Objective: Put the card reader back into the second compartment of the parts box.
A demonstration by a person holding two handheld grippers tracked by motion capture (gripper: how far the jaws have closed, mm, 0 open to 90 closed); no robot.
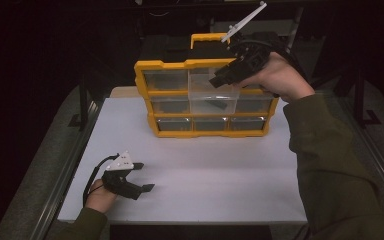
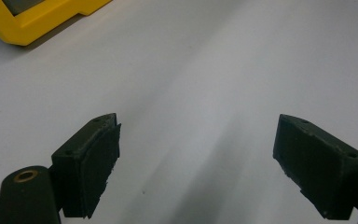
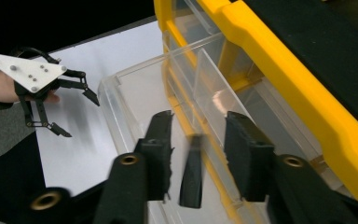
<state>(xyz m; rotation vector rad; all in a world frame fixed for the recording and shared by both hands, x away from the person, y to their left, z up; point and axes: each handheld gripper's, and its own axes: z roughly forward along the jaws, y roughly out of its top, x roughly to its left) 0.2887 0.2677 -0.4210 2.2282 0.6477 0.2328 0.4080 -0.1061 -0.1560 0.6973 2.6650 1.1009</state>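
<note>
Right gripper view: right gripper [image 3: 198, 154] released, black piece [image 3: 191, 172] loose between jaws (blurred); left gripper [image 2: 196, 163] spread.

Yellow organizer [image 1: 166, 64] with clear drawers [image 1: 213, 92], white table [image 1: 220, 165], small black part [image 3: 192, 172].

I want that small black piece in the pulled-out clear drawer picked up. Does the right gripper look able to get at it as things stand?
Probably yes. The right gripper hangs over the clear drawer, which is pulled out of the yellow organizer with its top open. The black piece lies between the parted jaws, with nothing covering it.
</note>
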